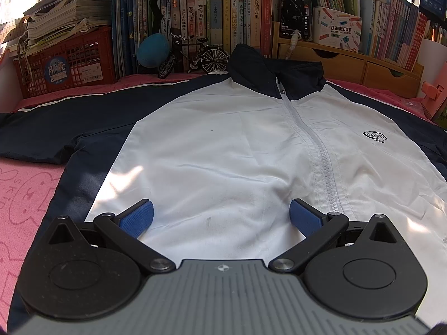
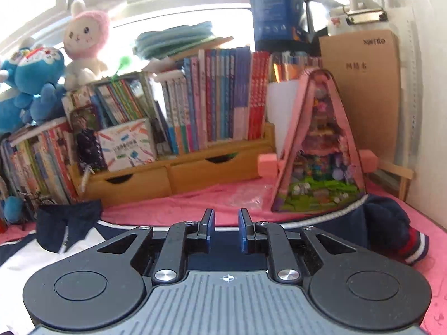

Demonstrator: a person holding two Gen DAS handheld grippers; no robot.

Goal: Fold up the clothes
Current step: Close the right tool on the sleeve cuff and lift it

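Right wrist alone shows the jacket's cuff (image 2: 413,244).

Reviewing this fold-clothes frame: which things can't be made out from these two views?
- Jacket hem: left wrist view, hidden behind the left gripper body.
- Jacket's right side: cut off by the left wrist view's right edge.
- Whether the right gripper jaws pinch cloth: right wrist view, gripper body hides the fabric below.
- Book spines: right wrist view, blurred.
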